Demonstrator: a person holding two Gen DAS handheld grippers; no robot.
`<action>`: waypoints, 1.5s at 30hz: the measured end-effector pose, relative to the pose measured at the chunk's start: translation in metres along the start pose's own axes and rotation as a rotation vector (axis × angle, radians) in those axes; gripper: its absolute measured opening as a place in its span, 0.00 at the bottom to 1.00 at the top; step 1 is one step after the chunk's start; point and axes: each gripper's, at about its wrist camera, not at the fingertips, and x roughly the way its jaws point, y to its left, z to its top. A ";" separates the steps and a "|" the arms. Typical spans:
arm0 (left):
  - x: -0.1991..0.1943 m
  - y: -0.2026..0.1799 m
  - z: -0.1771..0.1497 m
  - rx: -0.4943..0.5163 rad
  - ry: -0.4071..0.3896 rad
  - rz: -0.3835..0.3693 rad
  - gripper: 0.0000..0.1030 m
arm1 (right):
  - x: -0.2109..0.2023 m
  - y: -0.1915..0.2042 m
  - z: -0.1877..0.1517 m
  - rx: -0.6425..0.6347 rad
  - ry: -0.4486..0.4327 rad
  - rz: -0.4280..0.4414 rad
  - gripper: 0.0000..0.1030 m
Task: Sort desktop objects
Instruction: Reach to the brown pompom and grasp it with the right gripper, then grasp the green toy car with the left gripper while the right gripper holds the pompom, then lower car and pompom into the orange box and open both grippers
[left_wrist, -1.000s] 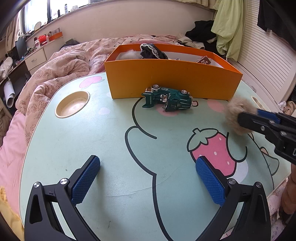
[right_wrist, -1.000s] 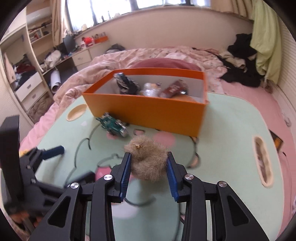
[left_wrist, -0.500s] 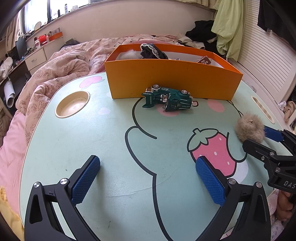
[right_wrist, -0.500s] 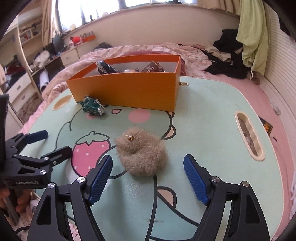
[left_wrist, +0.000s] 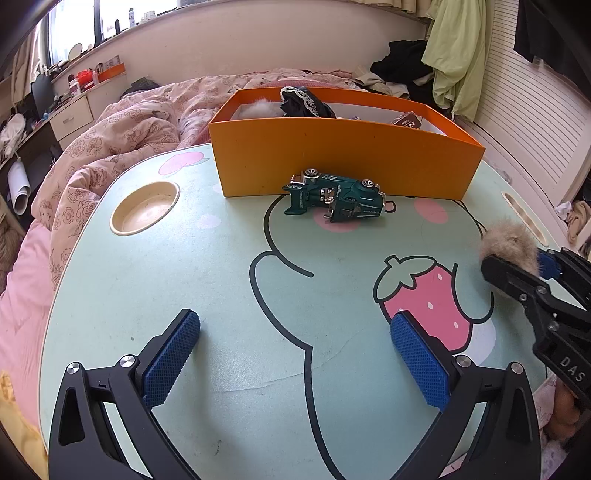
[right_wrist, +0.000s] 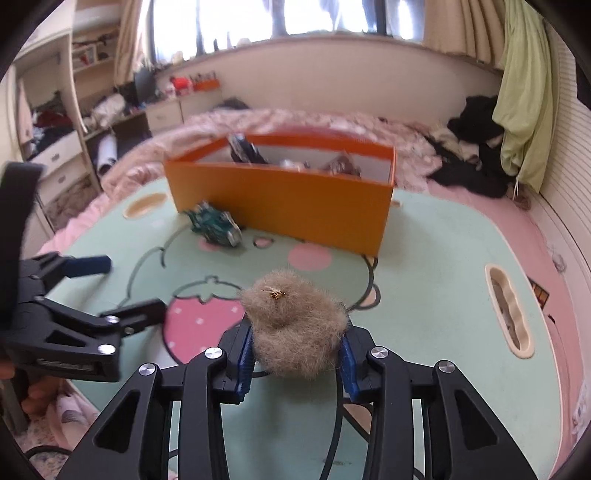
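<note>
On the mint-green cartoon bench (left_wrist: 221, 277), the right hand-held gripper (right_wrist: 297, 350) is closing its jaws on a tan fur pompom (right_wrist: 295, 328), the blue pads pressing its flanks. The right wrist view alone shows this grip head-on, with a small gold clasp on the pompom's top; the left wrist view shows only the pompom's fringe (left_wrist: 508, 242) past the black finger, at the bench's right edge beside the strawberry print (left_wrist: 428, 295). The left hand-held gripper (left_wrist: 295, 354) stands wide open and empty above the bench, its blue pads (left_wrist: 171, 356) well apart.

An orange box (left_wrist: 343, 164) stands at the bench's far side. It holds a black lace-trimmed item (left_wrist: 304, 103), something white and fluffy (left_wrist: 256, 109), and a dark brown packet (left_wrist: 406, 120); the right wrist view blurs these contents.

A green toy car (left_wrist: 336, 199) lies on its side just before the box's front wall, wheels toward the box, its long axis roughly parallel to that wall. A round recessed cup holder (left_wrist: 144, 212) sits at the bench's left.
</note>
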 end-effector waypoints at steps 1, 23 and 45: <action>0.000 0.000 0.001 0.002 0.003 0.001 1.00 | -0.003 -0.002 0.000 0.009 -0.015 -0.006 0.36; 0.047 -0.030 0.082 0.032 0.085 0.025 1.00 | 0.002 -0.019 -0.004 0.104 0.015 -0.010 0.37; -0.031 -0.006 0.069 0.032 -0.105 -0.167 0.73 | -0.003 -0.010 0.017 0.072 0.020 0.008 0.37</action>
